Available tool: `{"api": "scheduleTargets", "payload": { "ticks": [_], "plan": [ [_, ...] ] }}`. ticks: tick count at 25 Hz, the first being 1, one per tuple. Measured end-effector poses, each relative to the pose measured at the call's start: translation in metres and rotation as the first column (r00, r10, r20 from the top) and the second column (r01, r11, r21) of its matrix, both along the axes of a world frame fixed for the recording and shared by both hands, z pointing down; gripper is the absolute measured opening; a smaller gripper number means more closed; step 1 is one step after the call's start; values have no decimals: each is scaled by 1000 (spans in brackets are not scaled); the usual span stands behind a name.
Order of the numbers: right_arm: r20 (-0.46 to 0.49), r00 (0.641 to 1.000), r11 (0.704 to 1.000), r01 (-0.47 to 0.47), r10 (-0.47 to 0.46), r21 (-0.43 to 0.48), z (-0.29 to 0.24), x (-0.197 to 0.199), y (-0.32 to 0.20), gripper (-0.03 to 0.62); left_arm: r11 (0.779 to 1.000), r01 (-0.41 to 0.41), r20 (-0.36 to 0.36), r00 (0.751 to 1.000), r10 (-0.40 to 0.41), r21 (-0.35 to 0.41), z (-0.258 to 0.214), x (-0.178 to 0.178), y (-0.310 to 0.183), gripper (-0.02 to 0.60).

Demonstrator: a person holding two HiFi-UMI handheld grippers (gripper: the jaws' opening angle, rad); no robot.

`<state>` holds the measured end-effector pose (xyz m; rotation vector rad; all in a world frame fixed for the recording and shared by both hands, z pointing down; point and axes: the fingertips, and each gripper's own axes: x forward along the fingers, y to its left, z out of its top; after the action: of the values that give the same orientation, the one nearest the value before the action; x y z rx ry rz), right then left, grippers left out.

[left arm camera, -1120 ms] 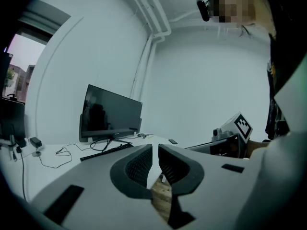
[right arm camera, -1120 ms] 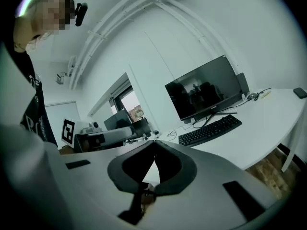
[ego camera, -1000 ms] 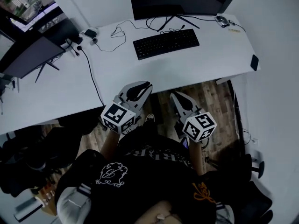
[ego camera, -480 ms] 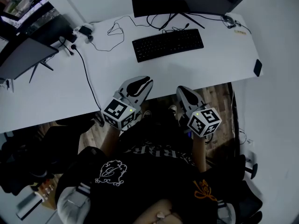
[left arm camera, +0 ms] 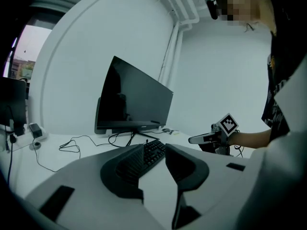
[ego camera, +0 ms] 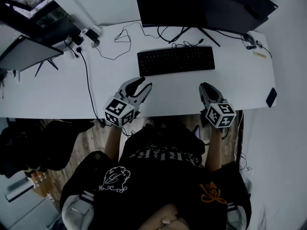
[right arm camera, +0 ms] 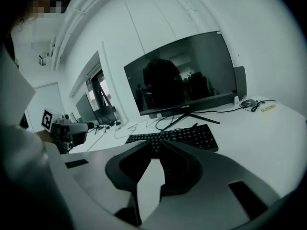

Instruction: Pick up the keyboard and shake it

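- Two grippers hover over the front strip of the white desk [ego camera: 62, 92], one towards each end of the keyboard; neither holds anything.
- Left gripper [ego camera: 144, 84]: the jaws stand partly open and have just been opening. Its own view shows a clear gap with only bare desk between the pads. It points up and slightly right in the head view, towards the keyboard's left end.
- Keyboard [ego camera: 176, 60]: black, lying flat on the desk in front of the monitor [ego camera: 201, 6], untouched. Its long axis runs left to right across the head view, roughly parallel to the desk's front edge. It lies ahead of both grippers, beyond their fingertips. Loose cables trail behind it and off to the left.
- Right gripper [ego camera: 206, 86]: the jaws are parted by only a narrow slit and have just been opening. Nothing is between them. It points towards the keyboard's right end.
- Governing relation: both short ends of the keyboard are free, and each gripper already lines up with its own end. The left gripper appears slightly nearer to its corner than the right, though both are close.
- Judgement: the pick-up has not begun. The coming move calls for both jaws to open wider than the keyboard is thick. They would then advance to the near long edge or to the ends and close together, so that the keyboard lifts level before it is shaken.
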<state>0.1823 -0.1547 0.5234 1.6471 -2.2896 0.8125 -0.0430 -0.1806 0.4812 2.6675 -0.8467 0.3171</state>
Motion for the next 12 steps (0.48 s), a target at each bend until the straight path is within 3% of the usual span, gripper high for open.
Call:
{"api": "scheduleTargets", "payload": {
  "ticks": [7, 12],
  "plan": [
    [-143, 986, 988, 67, -87, -141, 82, 99, -73, 166, 988, 135, 100, 987, -127, -72, 51, 11, -65, 165],
    [-183, 966, 964, 137, -181, -226, 127, 127, -103, 234, 972, 180, 186, 971, -152, -149, 90, 9, -105, 222]
  ]
}}
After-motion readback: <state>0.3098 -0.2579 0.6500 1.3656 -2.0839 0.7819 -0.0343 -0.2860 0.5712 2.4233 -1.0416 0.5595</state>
